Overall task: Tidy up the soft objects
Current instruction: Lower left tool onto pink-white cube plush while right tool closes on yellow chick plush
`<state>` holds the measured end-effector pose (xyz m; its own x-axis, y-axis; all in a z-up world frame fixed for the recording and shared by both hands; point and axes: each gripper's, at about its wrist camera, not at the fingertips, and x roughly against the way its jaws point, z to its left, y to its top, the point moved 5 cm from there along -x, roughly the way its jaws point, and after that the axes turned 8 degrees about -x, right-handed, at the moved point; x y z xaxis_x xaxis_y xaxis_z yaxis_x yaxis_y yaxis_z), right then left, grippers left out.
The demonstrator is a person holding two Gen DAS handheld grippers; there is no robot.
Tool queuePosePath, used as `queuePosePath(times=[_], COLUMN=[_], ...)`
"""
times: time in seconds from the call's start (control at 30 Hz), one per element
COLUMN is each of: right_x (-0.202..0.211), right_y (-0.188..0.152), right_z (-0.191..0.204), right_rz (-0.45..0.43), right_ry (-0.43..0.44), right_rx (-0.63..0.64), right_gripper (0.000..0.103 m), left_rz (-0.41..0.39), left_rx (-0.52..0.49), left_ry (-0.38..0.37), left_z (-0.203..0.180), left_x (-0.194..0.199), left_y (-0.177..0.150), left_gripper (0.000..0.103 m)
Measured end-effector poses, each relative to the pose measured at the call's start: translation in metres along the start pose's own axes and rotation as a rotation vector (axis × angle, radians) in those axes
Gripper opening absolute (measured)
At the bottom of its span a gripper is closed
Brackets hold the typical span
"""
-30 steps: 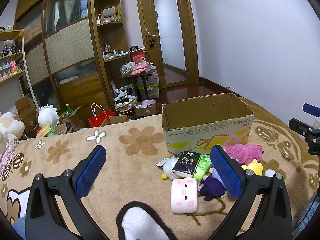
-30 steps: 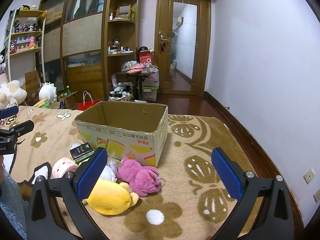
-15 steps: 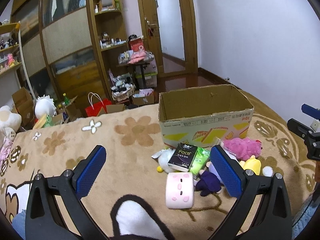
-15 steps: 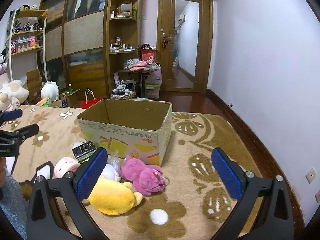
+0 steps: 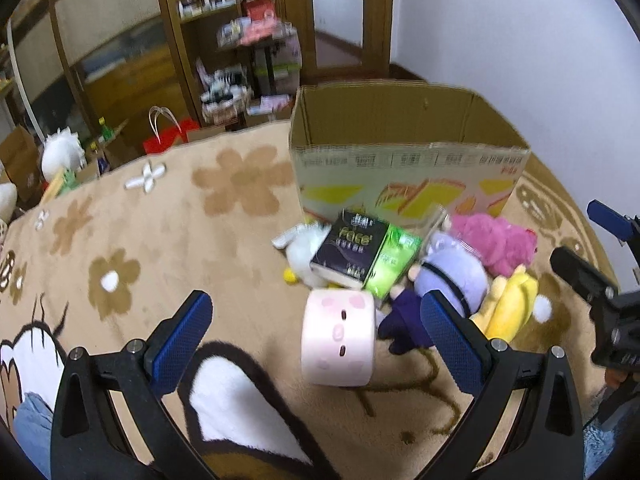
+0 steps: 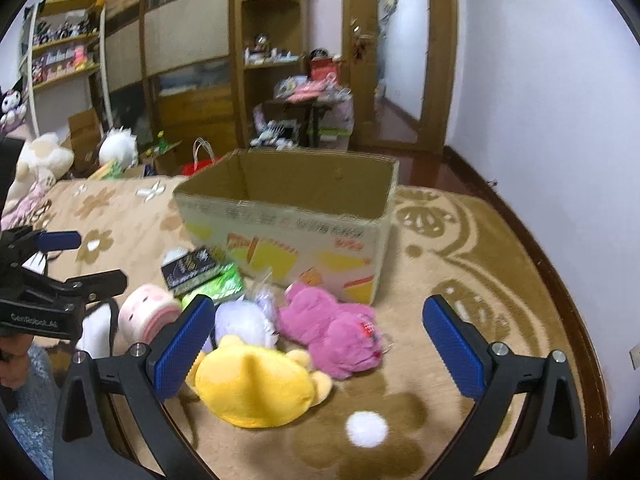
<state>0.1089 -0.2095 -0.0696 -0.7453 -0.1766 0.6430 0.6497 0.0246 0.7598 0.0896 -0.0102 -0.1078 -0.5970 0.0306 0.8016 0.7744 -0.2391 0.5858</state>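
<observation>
An open empty cardboard box (image 5: 408, 168) (image 6: 288, 220) stands on a beige flowered blanket. In front of it lie a pink cylinder plush (image 5: 340, 340) (image 6: 146, 314), a lilac plush (image 5: 452, 276) (image 6: 244, 320), a magenta plush (image 5: 492, 244) (image 6: 332, 328), a yellow plush (image 5: 512, 308) (image 6: 256, 384), a white plush (image 5: 304, 252), a black tissue pack (image 5: 350, 246) (image 6: 190, 270) and a green pack (image 5: 394, 266) (image 6: 218, 286). My left gripper (image 5: 316, 336) is open, just before the pink plush. My right gripper (image 6: 318, 344) is open above the yellow and magenta plushes.
Wooden cabinets, shelves and a cluttered small table (image 6: 308, 104) stand beyond the bed. Stuffed toys (image 6: 40, 160) and a red bag (image 5: 166, 142) sit at the far left. A white wall (image 6: 540, 80) runs along the right. The wooden floor (image 6: 424, 160) lies past the box.
Both grippers have moved down and forward toward the pile of soft things; the box and toys look larger. Both stay open and empty.
</observation>
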Motion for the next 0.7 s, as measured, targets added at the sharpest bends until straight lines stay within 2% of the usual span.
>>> queuePosePath(times=[0.47, 0.5, 0.57, 0.63, 0.7], right_x=[-0.053, -0.055, -0.058, -0.059, -0.06], right_y=[-0.036, -0.038, -0.041, -0.045, -0.049], right_z=[0.015, 0.015, 0.017, 0.023, 0.028], right_rz=[0.198, 0.211, 0.224, 0.229, 0.252], right_ry=[0.078, 0.09, 0.096, 0.102, 0.115], right_rx=[-0.002, -0.015, -0.008, 0.022, 0.028], right_gripper=[0.103, 0.103, 0.103, 0.103, 0.103], left_rz=[0.236, 0.25, 0.275, 0.299, 0.311], left_rx=[0.04, 0.039, 0.04, 0.045, 0.048], left_ry=[-0.079, -0.084, -0.095, -0.102, -0.108], left_z=[-0.003, -0.004, -0.005, -0.004, -0.005], left_x=[-0.055, -0.058, -0.064, -0.069, -0.071], left_y=[-0.021, -0.023, -0.025, -0.028, -0.03], left_gripper=[0.101, 0.099, 0.087, 0.085, 0.078])
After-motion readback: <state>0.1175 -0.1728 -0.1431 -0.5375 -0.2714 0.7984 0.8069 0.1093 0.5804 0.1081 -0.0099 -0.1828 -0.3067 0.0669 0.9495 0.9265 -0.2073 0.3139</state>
